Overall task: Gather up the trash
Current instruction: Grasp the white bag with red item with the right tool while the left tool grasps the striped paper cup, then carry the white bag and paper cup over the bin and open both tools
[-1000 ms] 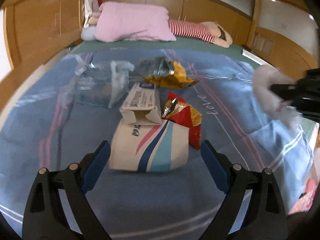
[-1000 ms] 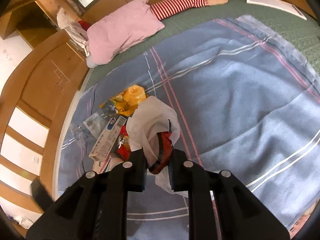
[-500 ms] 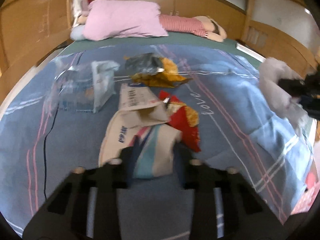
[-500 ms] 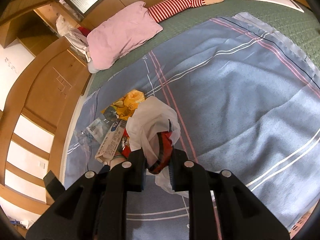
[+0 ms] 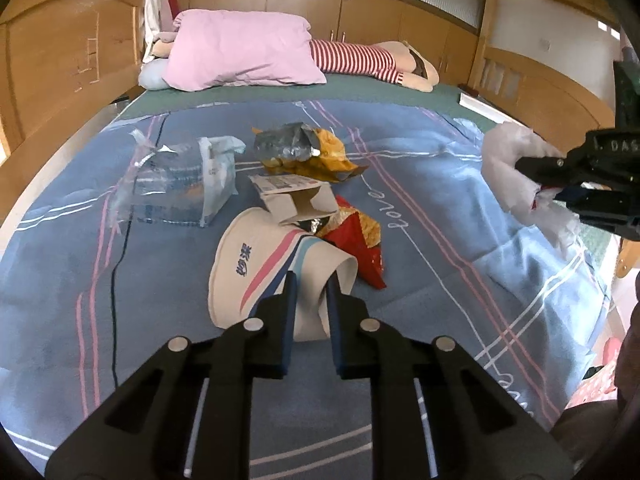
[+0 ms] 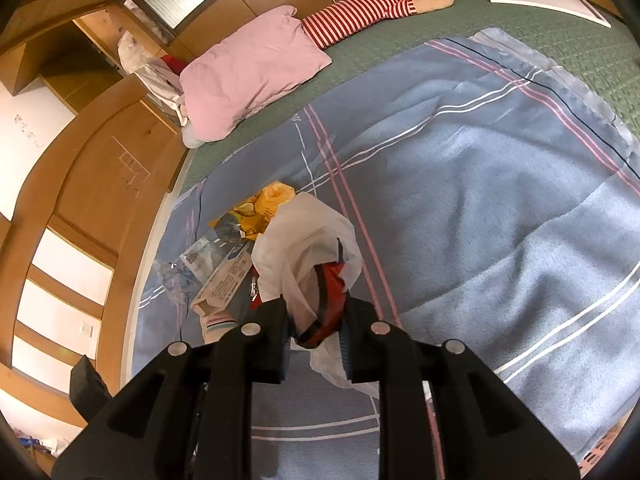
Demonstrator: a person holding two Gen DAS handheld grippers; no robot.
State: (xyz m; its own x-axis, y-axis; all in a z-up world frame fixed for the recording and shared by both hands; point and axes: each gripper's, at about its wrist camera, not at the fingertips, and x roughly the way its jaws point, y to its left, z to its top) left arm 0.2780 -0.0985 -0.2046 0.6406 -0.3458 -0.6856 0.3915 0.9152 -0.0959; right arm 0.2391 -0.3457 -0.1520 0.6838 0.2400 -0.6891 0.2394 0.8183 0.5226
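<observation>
Litter lies heaped on a blue striped blanket [image 5: 440, 208]: a white wrapper with pink and blue stripes [image 5: 256, 268], a small cardboard box [image 5: 296, 196], a red snack wrapper [image 5: 360, 240], a yellow and silver chip bag [image 5: 308, 152] and a clear plastic bag [image 5: 180, 176]. My left gripper [image 5: 312, 284] is closing, its blue pads pinching the near edge of the striped wrapper. My right gripper [image 6: 316, 312] is shut on a white plastic bag [image 6: 308, 232] with a red wrapper inside, held above the blanket to the right of the heap. The left wrist view also shows that bag [image 5: 508, 152].
A pink pillow [image 5: 240, 52] and a striped stuffed doll [image 5: 360, 60] lie at the head of the bed. Wooden bed panels [image 5: 60, 60] rise on the left and right. A black cable [image 5: 116, 280] runs over the blanket's left part. A flat white book [image 6: 548, 0] lies far right.
My left gripper went from wide open to closed on the striped wrapper's near edge, which is now crumpled and raised. The right gripper with its bag has stayed put.
</observation>
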